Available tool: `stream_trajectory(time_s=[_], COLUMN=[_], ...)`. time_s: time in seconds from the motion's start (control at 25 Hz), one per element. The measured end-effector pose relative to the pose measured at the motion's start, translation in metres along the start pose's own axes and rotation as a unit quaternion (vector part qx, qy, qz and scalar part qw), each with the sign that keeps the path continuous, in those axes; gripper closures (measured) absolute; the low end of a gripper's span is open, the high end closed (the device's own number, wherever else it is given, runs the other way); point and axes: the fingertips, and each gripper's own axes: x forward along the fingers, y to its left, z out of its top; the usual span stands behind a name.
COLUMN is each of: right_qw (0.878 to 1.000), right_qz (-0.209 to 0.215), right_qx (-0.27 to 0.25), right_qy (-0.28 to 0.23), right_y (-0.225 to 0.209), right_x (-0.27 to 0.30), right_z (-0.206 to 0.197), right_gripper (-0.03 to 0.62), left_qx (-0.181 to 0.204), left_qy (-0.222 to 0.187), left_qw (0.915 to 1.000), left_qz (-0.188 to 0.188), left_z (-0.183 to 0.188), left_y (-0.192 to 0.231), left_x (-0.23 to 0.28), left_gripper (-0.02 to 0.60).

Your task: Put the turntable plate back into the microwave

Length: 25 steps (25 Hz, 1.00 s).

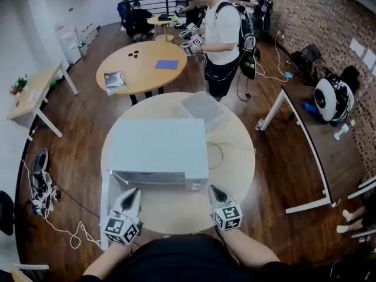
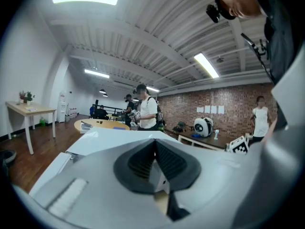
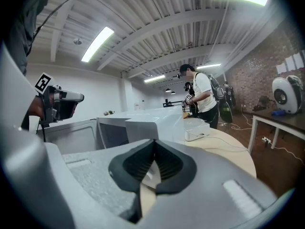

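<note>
A white microwave (image 1: 157, 150) stands in the middle of a round light-wood table (image 1: 235, 175). Its door (image 1: 106, 207) hangs open to the left, and in the right gripper view I see the open cavity (image 3: 114, 132). I cannot make out a turntable plate for sure in any view. My left gripper (image 1: 134, 191) is at the front left corner of the microwave, shut and empty (image 2: 155, 143). My right gripper (image 1: 214, 188) is at the front right corner, also shut with nothing in it (image 3: 154, 142). Both point at the microwave's front, slightly downward.
A flat whitish box-like thing (image 1: 202, 107) with a cable (image 1: 218, 154) lies on the table behind the microwave. A person (image 1: 220, 37) with grippers stands beyond the table. Another round table (image 1: 141, 66), a long desk (image 1: 320, 140) at right and floor cables (image 1: 59, 228) surround me.
</note>
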Motion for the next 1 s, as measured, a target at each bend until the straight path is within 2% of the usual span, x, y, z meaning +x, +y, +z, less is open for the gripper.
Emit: stream_trajectory(time_s=[0.12,0.28,0.52,0.84,1.0], right_qw=[1.000,1.000,1.000,1.000,1.000], right_qz=[-0.005,0.005,-0.024,-0.021,-0.023], right_qx=[0.000,-0.007,0.007,0.015,0.020], right_qy=[-0.002,-0.008,-0.001,-0.008,-0.007], right_y=[0.001,0.011,0.006,0.012,0.015], right_x=[-0.001,0.016,0.002,-0.006,-0.011], right_z=[-0.002,0.023,0.019,0.017,0.012], right_gripper=[0.591,0.591,0.592,0.592,0.592], left_qx=[-0.006,-0.025,-0.019,-0.018,-0.020], left_qy=[0.000,-0.018,-0.007,-0.005,0.014], left_qw=[1.0000,0.9995,0.9996,0.9996,0.9991], left_qz=[-0.007,0.003,-0.018,-0.018,-0.035], left_z=[0.002,0.013,0.013,0.009,-0.006], left_y=[0.001,0.019,0.009,0.002,-0.018], left_x=[0.001,0.003,0.002,-0.015,-0.024], left_gripper=[0.577,0.577,0.577,0.577,0.577])
